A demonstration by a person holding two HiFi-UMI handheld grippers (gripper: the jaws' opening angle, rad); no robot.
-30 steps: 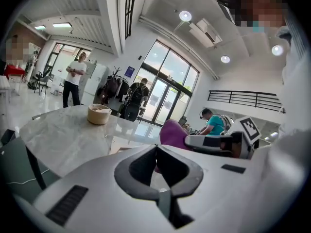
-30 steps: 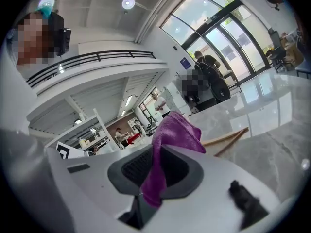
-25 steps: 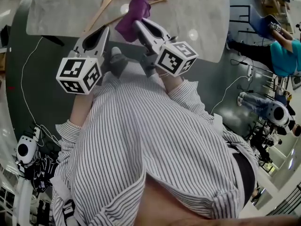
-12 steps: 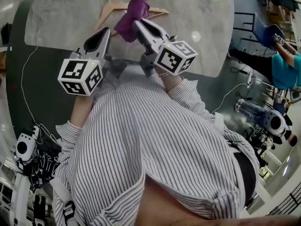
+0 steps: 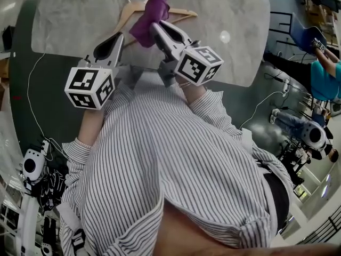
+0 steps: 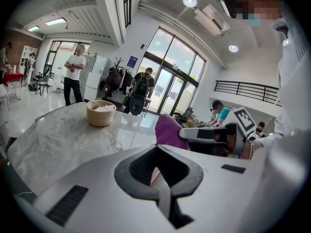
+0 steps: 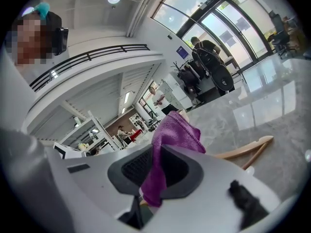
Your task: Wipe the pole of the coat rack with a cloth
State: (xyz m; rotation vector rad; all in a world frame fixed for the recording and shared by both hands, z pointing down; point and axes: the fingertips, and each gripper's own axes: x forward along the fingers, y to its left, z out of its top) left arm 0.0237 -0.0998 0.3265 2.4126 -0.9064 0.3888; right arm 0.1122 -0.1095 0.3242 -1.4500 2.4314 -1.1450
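One grey marble worktop (image 5: pixel 69 15) lies below both grippers. Over its near edge, the left gripper (image 5: pixel 117 36) has its jaws pressed together, with nothing between them. Just beside it, the right gripper (image 5: pixel 155 28) pinches the purple cloth (image 5: pixel 153 9), held up over a wooden hanger (image 5: pixel 184 13) on the worktop. A small bowl (image 6: pixel 100 113) stands farther off.

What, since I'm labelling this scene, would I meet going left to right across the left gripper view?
bowl → cloth → right gripper
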